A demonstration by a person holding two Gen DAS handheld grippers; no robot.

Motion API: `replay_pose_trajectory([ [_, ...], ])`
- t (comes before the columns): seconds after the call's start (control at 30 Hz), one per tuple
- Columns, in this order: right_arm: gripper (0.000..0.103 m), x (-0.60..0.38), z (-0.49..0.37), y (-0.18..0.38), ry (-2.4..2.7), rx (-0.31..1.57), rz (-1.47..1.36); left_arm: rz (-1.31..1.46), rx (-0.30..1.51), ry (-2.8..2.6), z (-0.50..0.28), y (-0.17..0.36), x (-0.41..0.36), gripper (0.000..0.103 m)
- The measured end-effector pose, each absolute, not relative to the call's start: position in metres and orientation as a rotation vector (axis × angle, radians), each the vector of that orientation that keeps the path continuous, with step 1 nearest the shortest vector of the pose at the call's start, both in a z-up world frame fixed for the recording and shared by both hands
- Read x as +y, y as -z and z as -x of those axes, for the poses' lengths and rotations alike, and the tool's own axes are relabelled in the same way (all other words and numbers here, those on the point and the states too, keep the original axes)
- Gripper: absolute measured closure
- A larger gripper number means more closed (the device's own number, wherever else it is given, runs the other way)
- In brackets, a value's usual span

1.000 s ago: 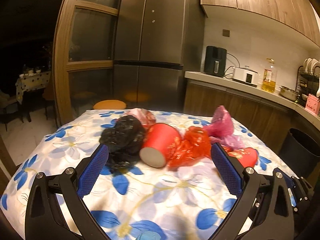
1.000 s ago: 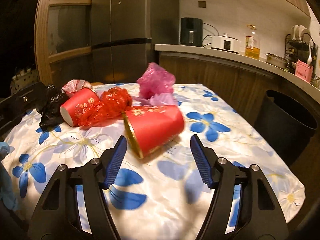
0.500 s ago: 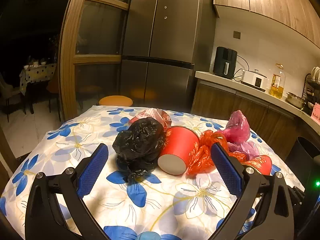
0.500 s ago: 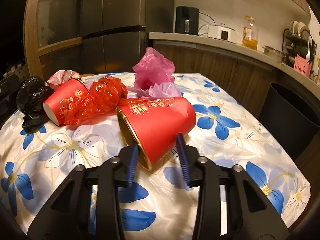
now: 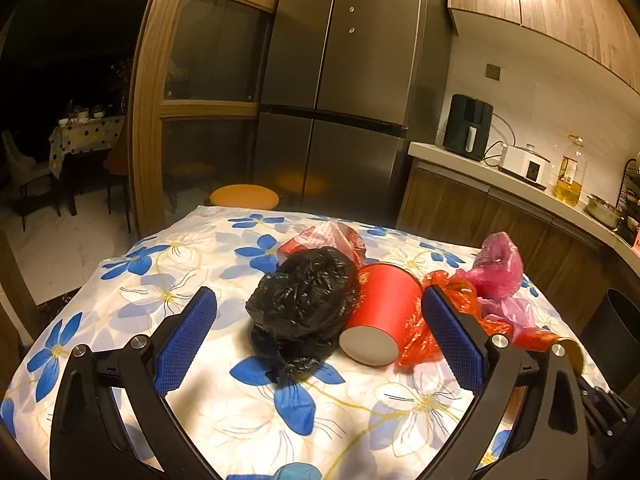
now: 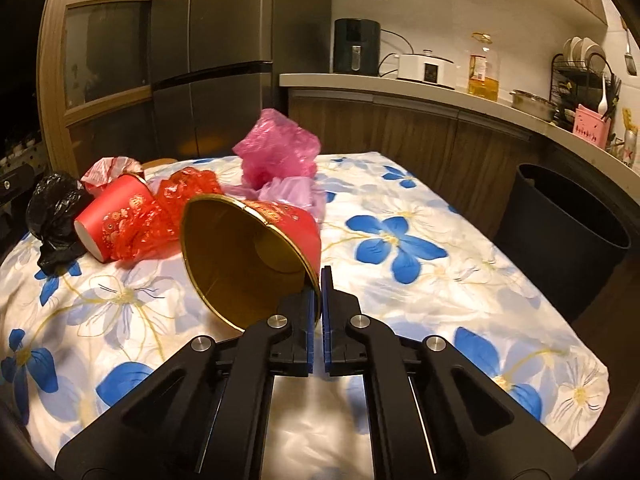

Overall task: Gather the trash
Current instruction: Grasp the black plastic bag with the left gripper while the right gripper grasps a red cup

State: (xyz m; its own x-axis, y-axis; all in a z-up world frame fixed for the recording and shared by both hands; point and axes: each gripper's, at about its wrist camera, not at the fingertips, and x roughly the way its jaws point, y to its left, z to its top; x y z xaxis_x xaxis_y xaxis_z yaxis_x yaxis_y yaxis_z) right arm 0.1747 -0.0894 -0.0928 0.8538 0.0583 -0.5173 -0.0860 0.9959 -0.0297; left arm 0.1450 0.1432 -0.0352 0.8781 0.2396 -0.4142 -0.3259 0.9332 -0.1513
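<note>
Your right claw has closed from wide apart onto the rim of the gold-lined red paper cup, tipping its mouth up toward you. Your left claw has drifted toward the black bag.

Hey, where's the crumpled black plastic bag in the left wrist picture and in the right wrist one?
Left wrist: black plastic bag sits centre frame, between the open blue fingers.
Right wrist: black plastic bag lies at the far left edge.
Shared landmark: the tipped red cup right beside it.
</note>
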Motion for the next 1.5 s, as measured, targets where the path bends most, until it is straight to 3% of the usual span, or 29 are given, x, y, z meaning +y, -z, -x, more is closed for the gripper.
replay_pose_trajectory([
  [0.47,0.1,-0.1,-0.162,0.085,-0.087,0.512,0.053,0.265,0.499,-0.322,-0.184,0.049,0.164,0.013],
  [0.53,0.1,-0.1,-0.161,0.084,-0.091,0.507,0.053,0.261,0.52,-0.318,-0.188,0.053,0.165,0.023],
  [0.57,0.1,-0.1,-0.161,0.083,-0.092,0.504,0.054,0.257,0.533,-0.315,-0.189,0.055,0.164,0.033],
  [0.63,0.1,-0.099,-0.161,0.084,-0.096,0.505,0.055,0.261,0.561,-0.309,-0.194,0.059,0.166,0.038],
  [0.87,0.1,-0.099,-0.16,0.084,-0.099,0.507,0.057,0.276,0.597,-0.281,-0.195,0.064,0.161,0.076],
  [0.97,0.1,-0.099,-0.158,0.084,-0.103,0.503,0.059,0.269,0.606,-0.277,-0.193,0.063,0.157,0.085],
  [1.27,0.1,-0.103,-0.149,0.076,-0.111,0.479,0.061,0.274,0.585,-0.272,-0.172,0.052,0.145,0.094],
  [1.5,0.1,-0.112,-0.138,0.064,-0.127,0.456,0.039,0.266,0.528,-0.251,-0.143,0.033,0.128,0.095],
])
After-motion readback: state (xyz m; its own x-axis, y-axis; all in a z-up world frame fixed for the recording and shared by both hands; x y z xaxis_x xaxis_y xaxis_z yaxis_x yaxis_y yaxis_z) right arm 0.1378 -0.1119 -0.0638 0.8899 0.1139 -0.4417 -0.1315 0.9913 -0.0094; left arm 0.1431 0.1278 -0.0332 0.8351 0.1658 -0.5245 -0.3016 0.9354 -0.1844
